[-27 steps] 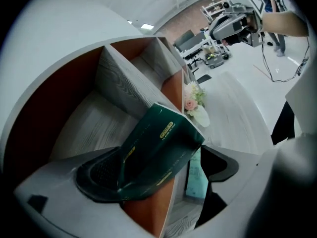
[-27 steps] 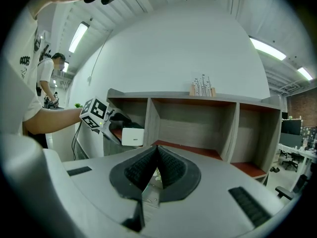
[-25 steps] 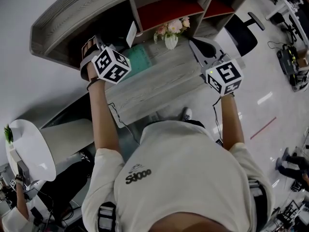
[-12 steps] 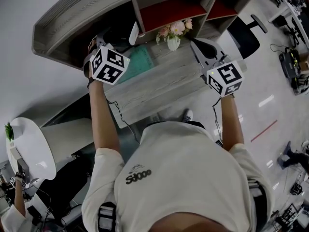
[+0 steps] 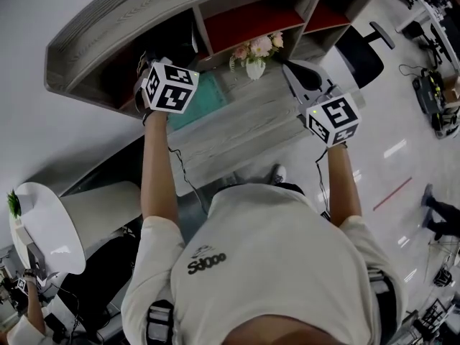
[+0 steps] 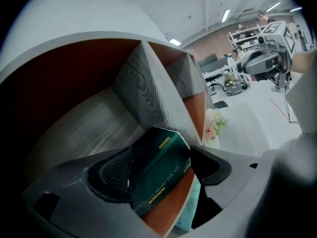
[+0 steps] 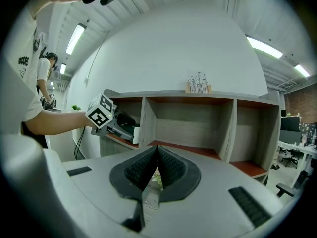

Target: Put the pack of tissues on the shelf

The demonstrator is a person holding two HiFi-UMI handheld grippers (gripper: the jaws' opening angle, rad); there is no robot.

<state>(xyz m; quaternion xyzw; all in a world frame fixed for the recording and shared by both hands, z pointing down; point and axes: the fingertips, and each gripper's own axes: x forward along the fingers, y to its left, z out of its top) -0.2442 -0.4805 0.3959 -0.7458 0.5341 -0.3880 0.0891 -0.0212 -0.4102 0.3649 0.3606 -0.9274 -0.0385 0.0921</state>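
Observation:
The dark green pack of tissues [image 6: 158, 170] lies tilted between the jaws of my left gripper [image 6: 166, 165], over the front edge of the red floor of the left compartment. The pads press on the pack and the jaws are closing on it. In the head view only that gripper's marker cube [image 5: 170, 86] shows at the mouth of the grey wooden shelf [image 5: 144, 9]; its fingertips and the pack are hidden in the dark compartment. My right gripper [image 5: 291, 70] hovers over the desk's right part, shut, with nothing between its pads [image 7: 171, 167].
A white vase of pink flowers [image 5: 255, 65] stands on the grey desk [image 5: 237, 128] before the middle compartment. A teal mat [image 5: 205, 95] lies below the left gripper. A black office chair [image 5: 359, 49] stands at the desk's right end. The middle and right compartments [image 7: 188, 123] hold nothing.
My left gripper has risen and pushed forward into the shelf's left compartment, and the pack's white end has gone out of sight in the head view. The right gripper has barely moved.

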